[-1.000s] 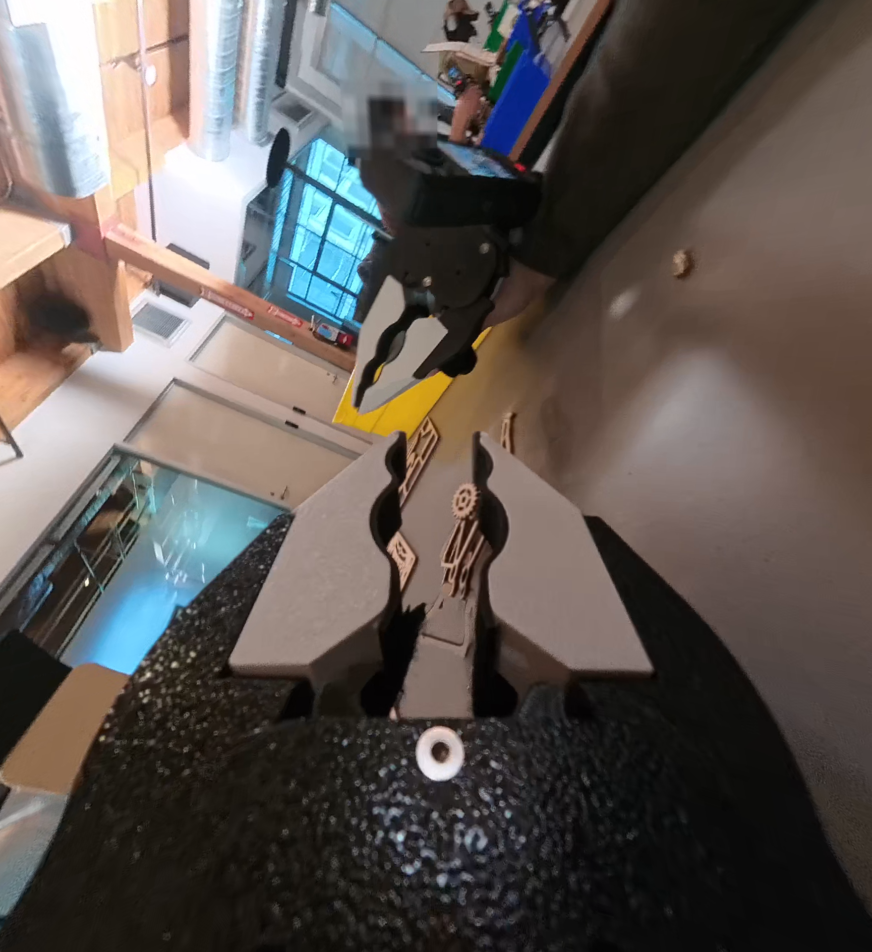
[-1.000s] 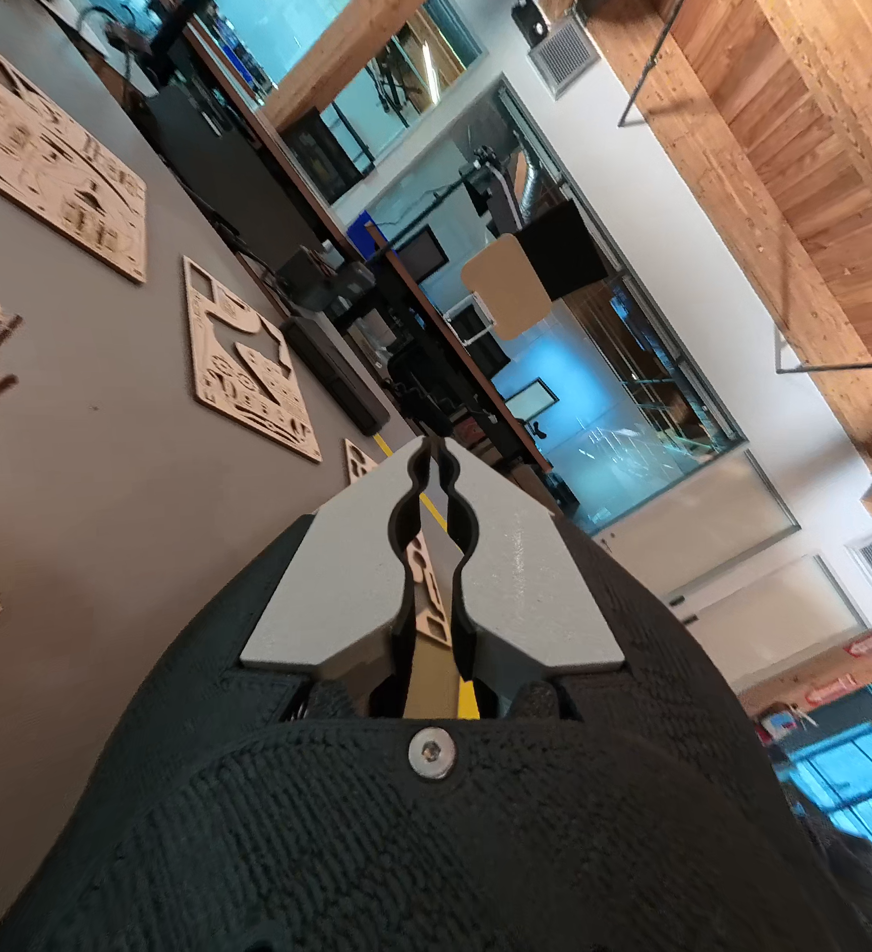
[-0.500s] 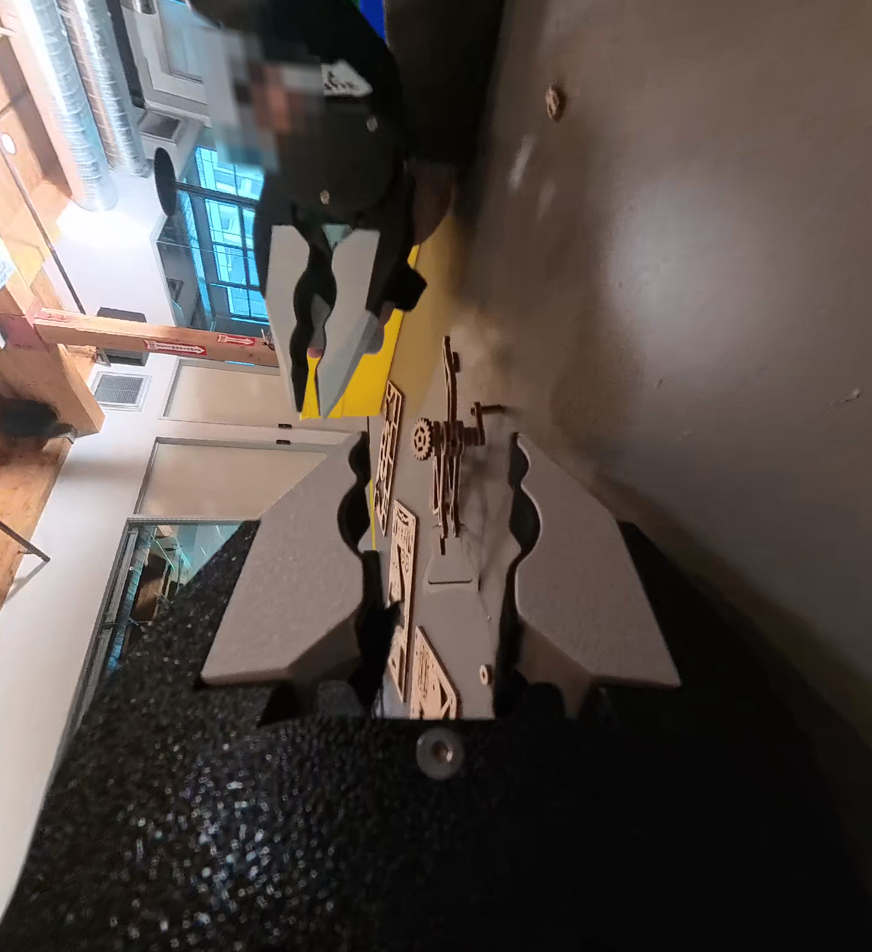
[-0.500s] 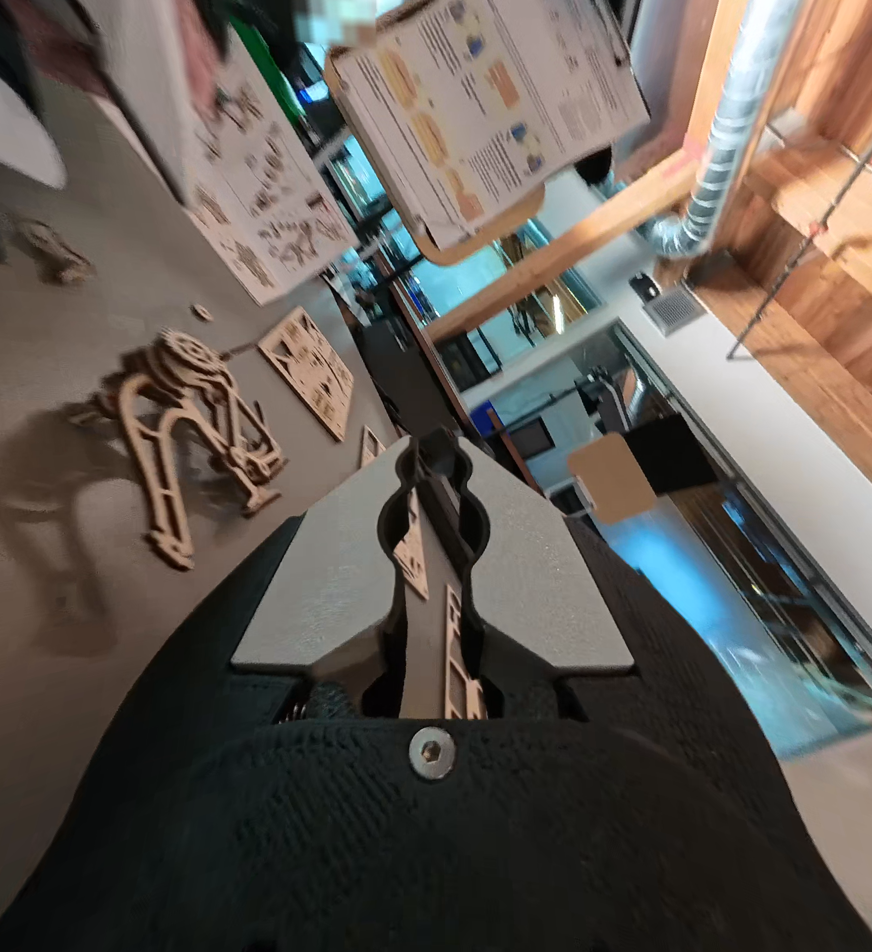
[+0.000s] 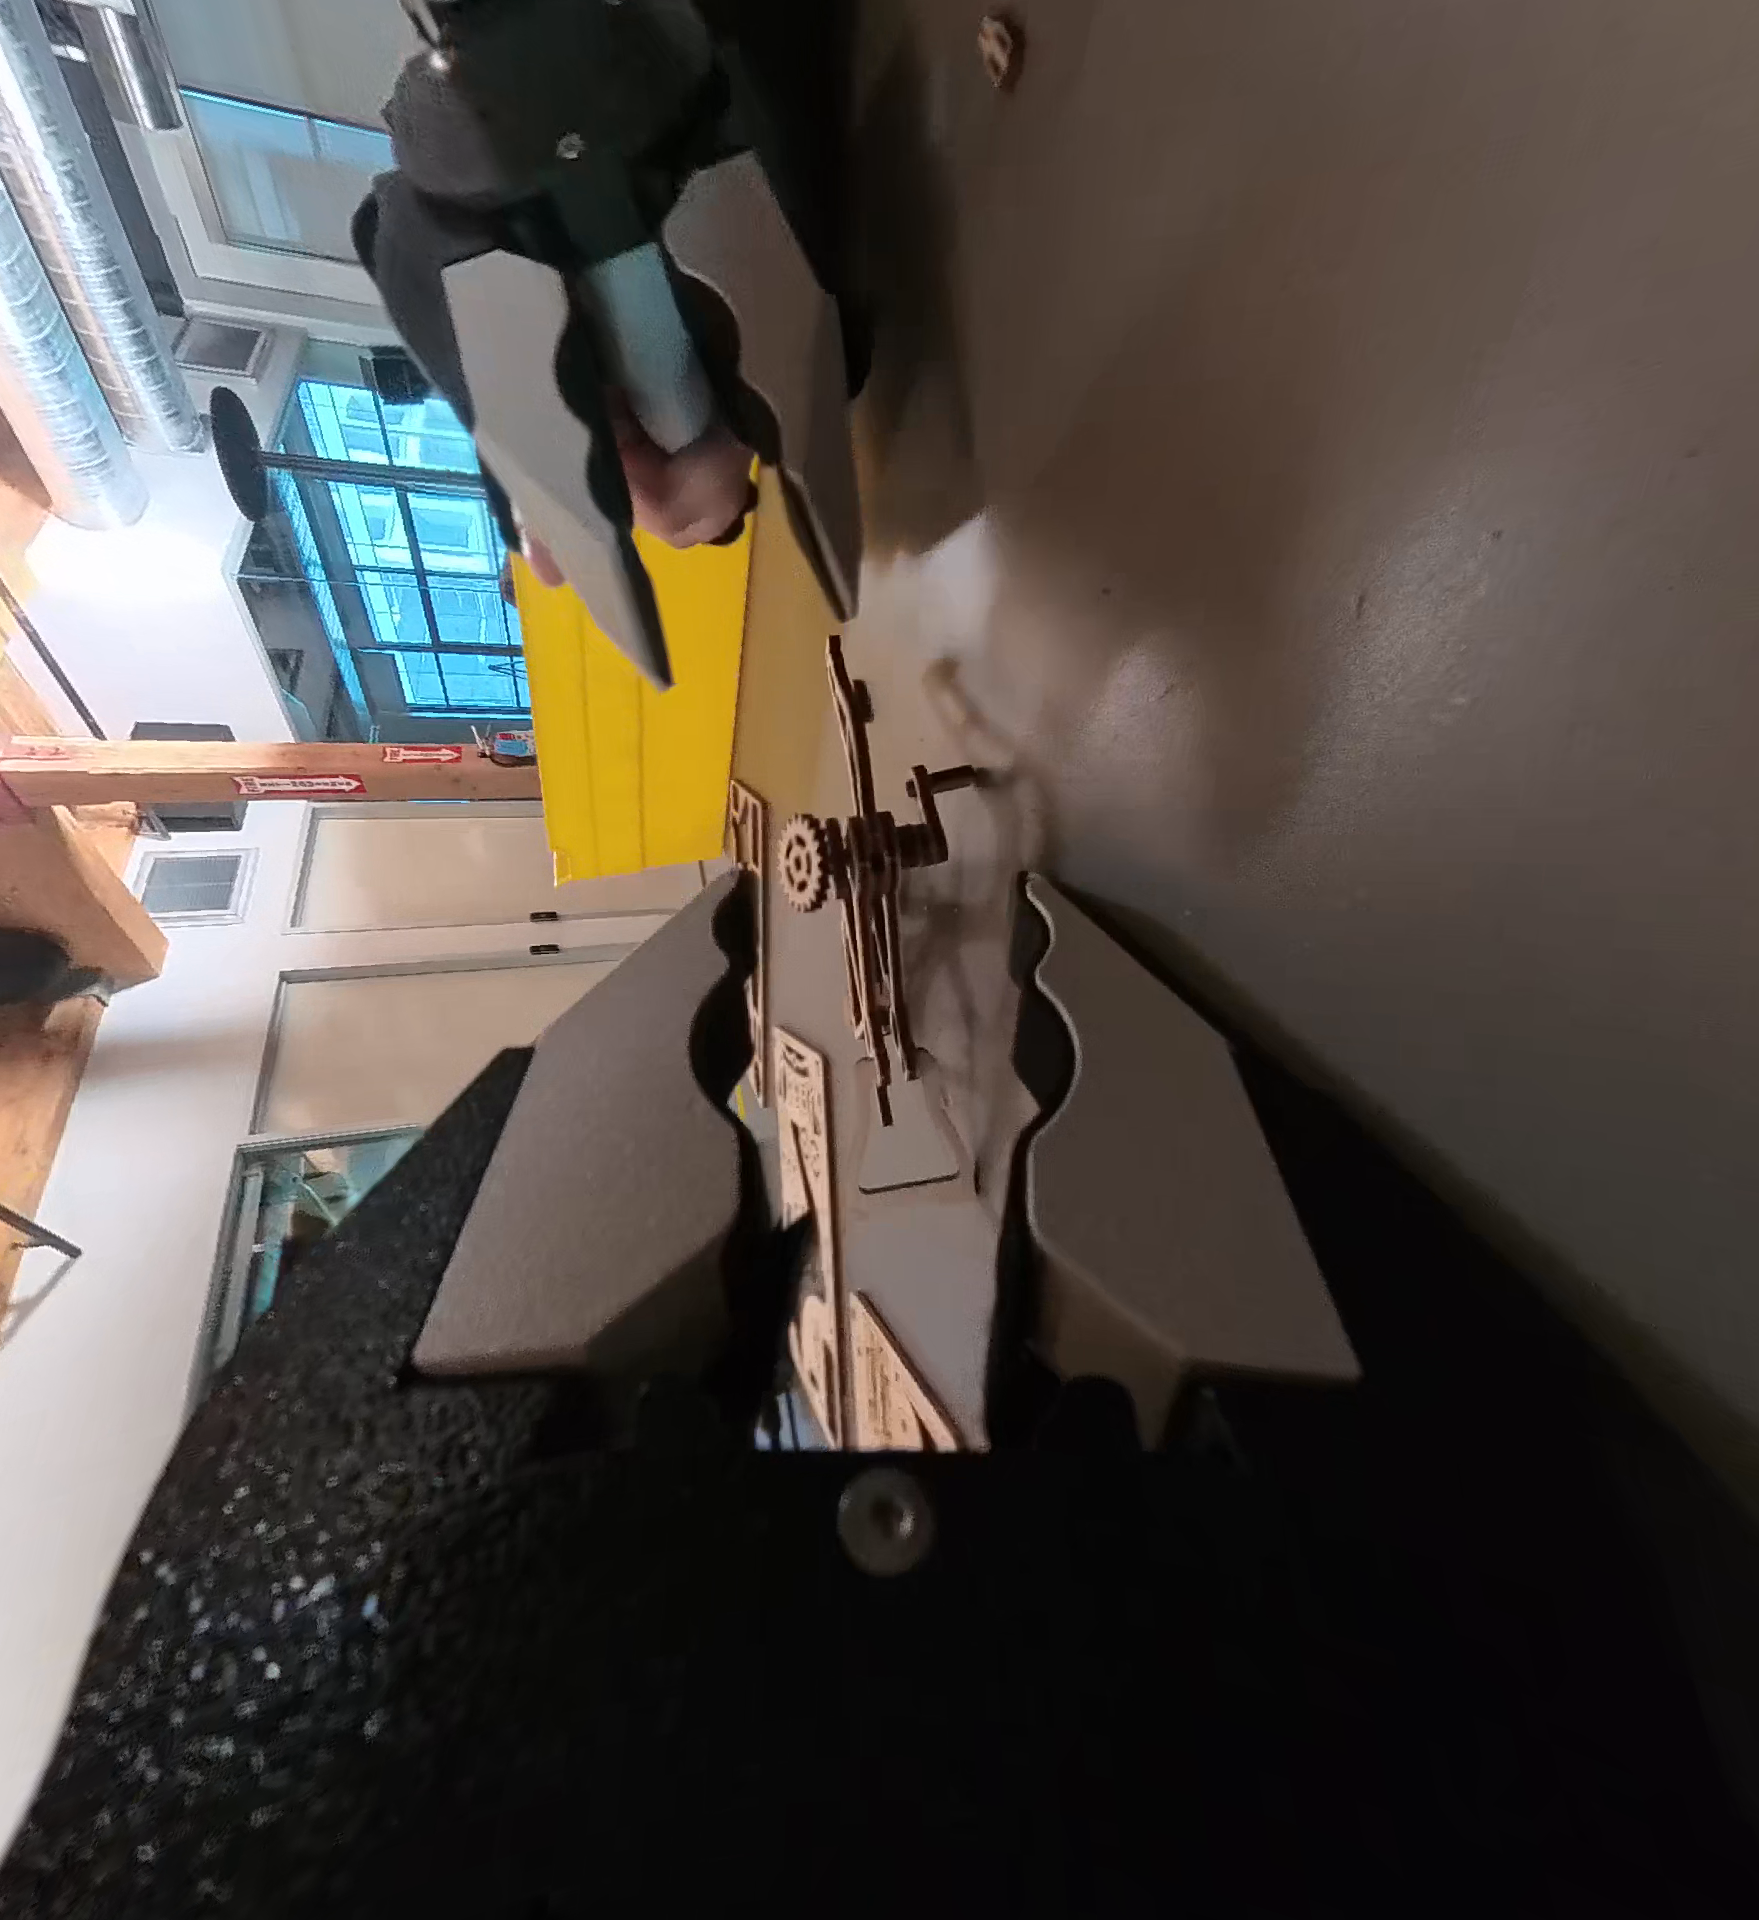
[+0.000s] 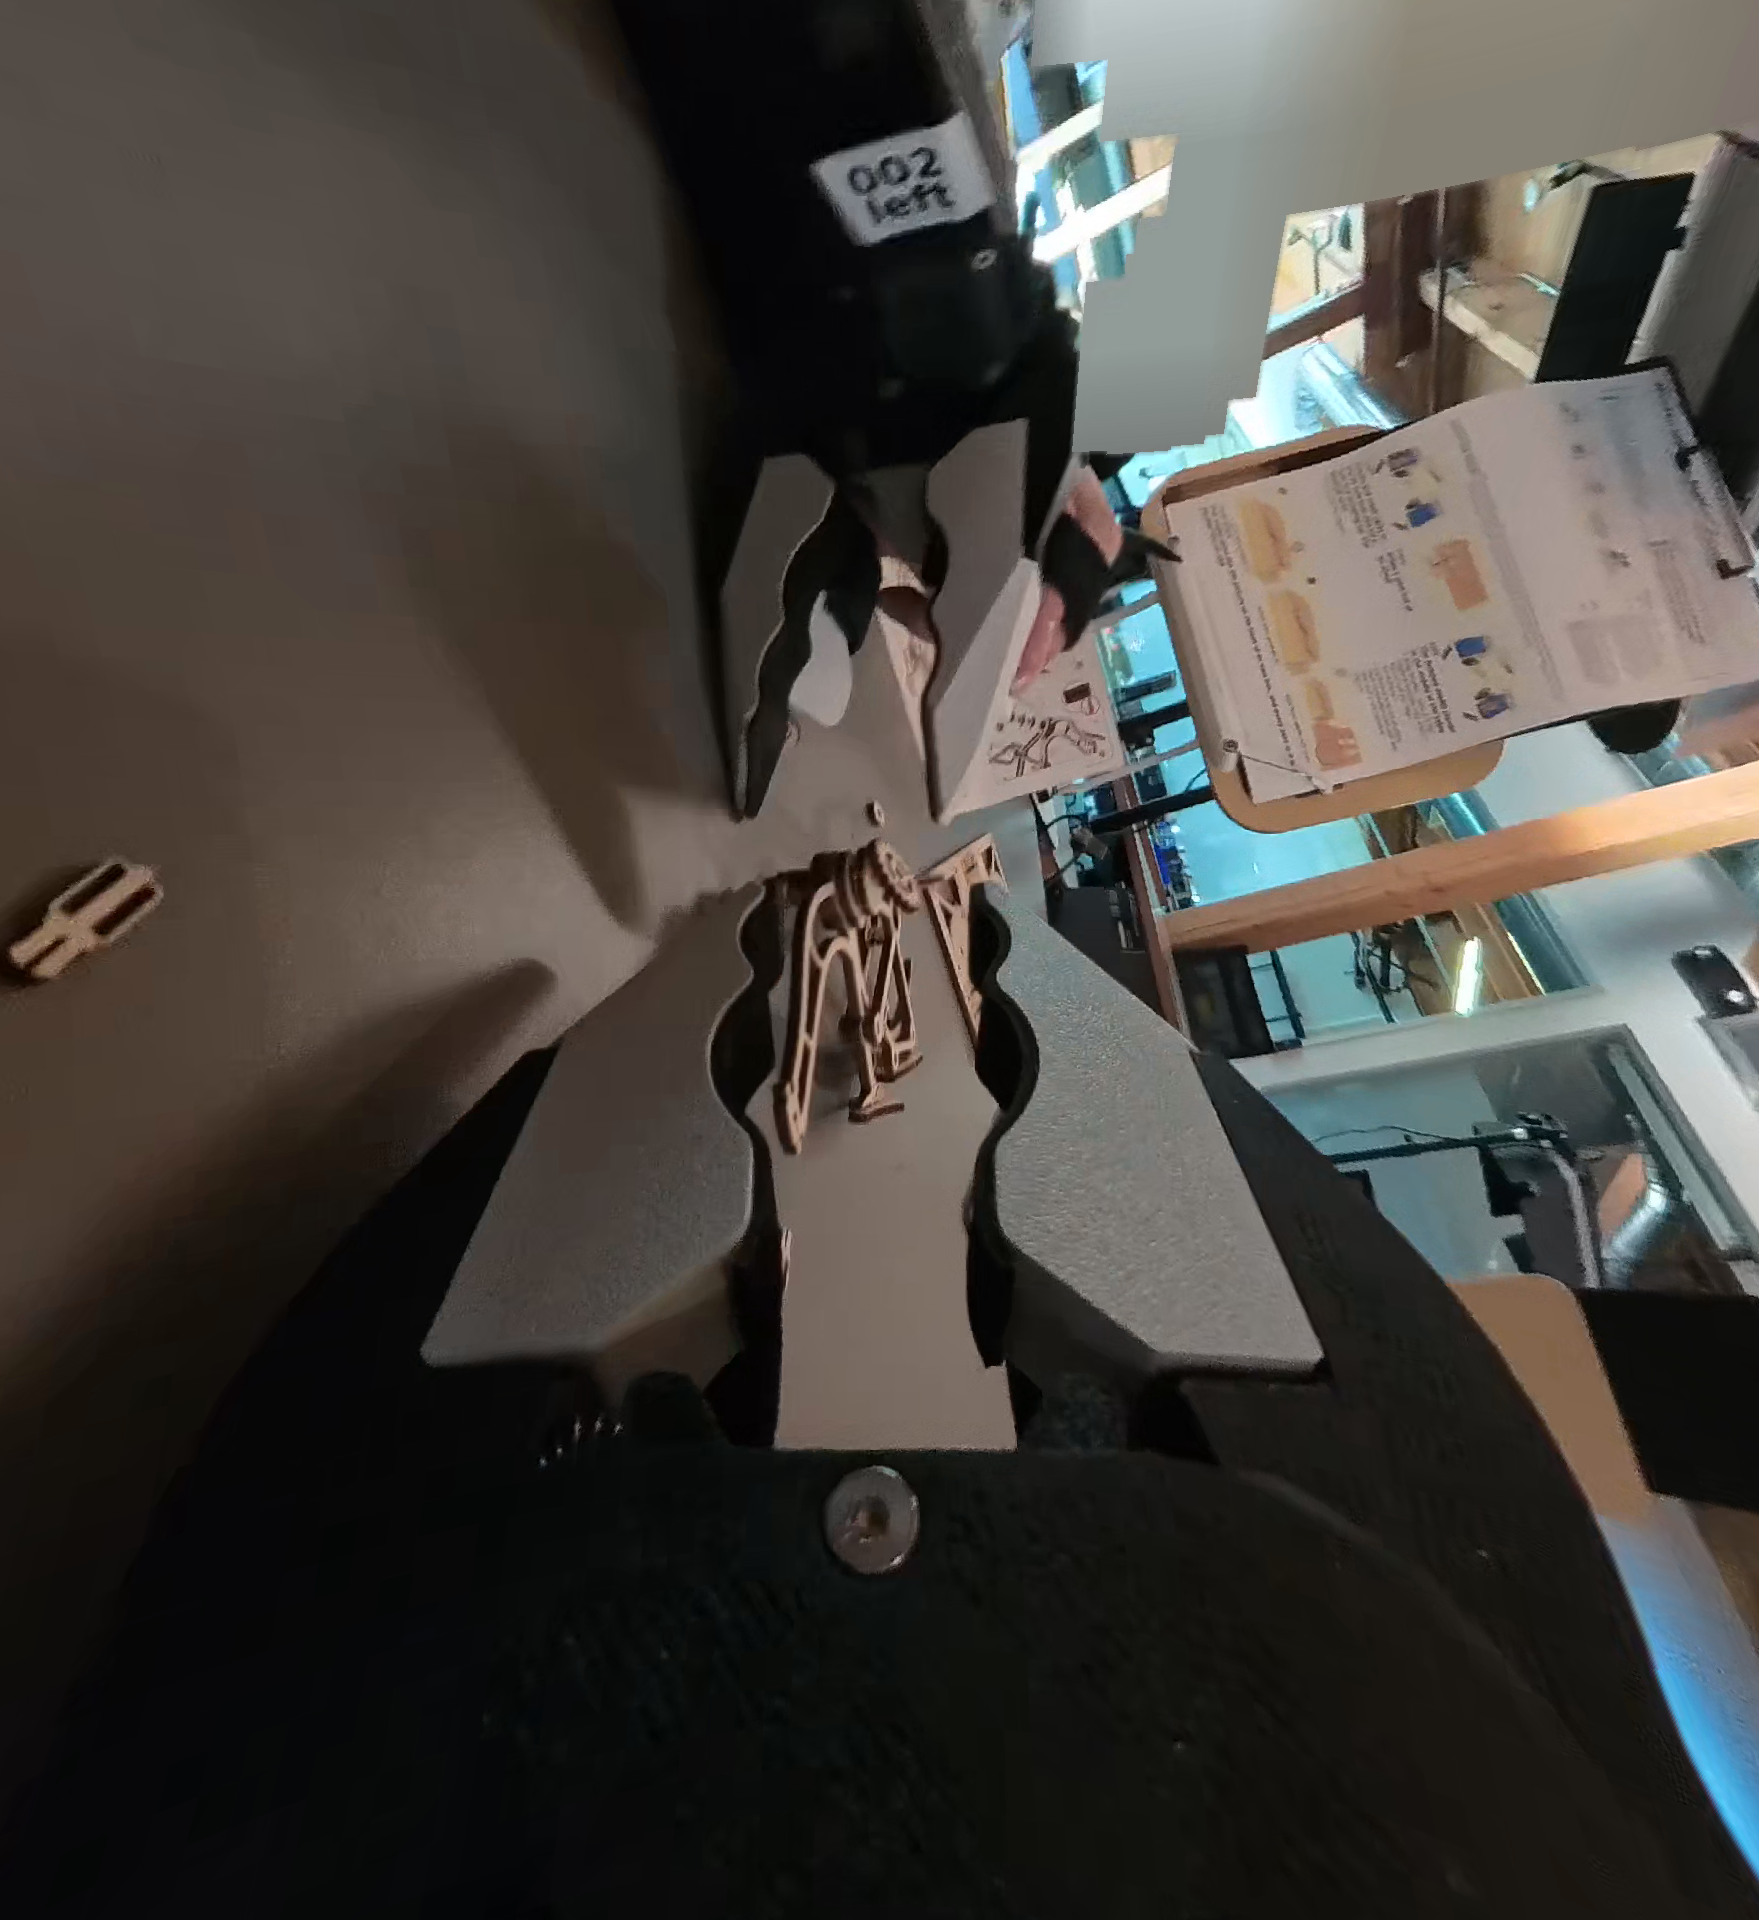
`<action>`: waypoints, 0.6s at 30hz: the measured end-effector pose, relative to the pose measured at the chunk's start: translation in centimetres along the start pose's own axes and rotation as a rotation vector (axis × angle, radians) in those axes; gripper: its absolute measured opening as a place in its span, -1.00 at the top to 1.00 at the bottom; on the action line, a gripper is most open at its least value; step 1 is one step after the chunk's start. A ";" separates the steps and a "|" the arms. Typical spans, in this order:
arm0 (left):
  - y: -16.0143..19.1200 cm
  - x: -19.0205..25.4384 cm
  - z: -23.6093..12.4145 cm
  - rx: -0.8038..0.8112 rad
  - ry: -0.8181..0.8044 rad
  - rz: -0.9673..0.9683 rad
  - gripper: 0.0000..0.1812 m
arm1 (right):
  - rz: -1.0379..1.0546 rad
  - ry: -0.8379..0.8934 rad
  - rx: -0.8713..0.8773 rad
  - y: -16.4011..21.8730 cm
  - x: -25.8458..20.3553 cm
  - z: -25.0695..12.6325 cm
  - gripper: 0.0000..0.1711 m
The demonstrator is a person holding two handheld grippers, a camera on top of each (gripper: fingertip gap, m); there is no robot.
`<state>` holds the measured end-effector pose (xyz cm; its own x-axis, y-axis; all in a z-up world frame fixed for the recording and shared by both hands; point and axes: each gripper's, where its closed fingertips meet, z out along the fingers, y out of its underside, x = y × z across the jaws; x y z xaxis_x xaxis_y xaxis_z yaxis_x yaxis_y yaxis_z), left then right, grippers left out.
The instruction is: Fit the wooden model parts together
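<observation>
While the geared wooden model (image 6: 847, 997) stands on the grey table (image 6: 283, 520), your left gripper (image 5: 880, 894) and right gripper (image 6: 870, 914) face it, both wide open and empty.

— Any writing you can make out from here?
— A small white label (image 6: 896, 192) with dark print, stuck on the black body of the left gripper (image 6: 844, 805).
— Anything farther off?
— A printed sheet (image 6: 1457, 603) with coloured figures, clipped to a clipboard (image 6: 1394, 805) at the far right. Its lines are too small to read. Red strips (image 5: 303, 784) with white lettering run along the wooden beam (image 5: 127, 774) far left, and they are just as tiny.
</observation>
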<state>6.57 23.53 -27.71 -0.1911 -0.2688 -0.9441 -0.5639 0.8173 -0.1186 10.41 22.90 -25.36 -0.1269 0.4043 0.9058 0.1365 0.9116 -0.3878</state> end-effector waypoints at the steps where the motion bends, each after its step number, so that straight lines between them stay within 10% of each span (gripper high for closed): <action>1: 0.0 0.0 -0.1 0.008 -0.001 -0.019 0.49 | -0.022 -0.010 -0.021 0.3 -0.3 0.0 0.61; 18: -0.1 -0.8 -0.2 0.053 -0.044 -0.211 0.39 | -0.187 0.054 -0.225 3.2 -0.4 1.4 0.93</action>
<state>6.63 23.55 -26.89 -0.0373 -0.4146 -0.9092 -0.5444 0.7714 -0.3294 9.55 25.75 -27.21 -0.1183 0.2209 0.9681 0.3308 0.9280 -0.1714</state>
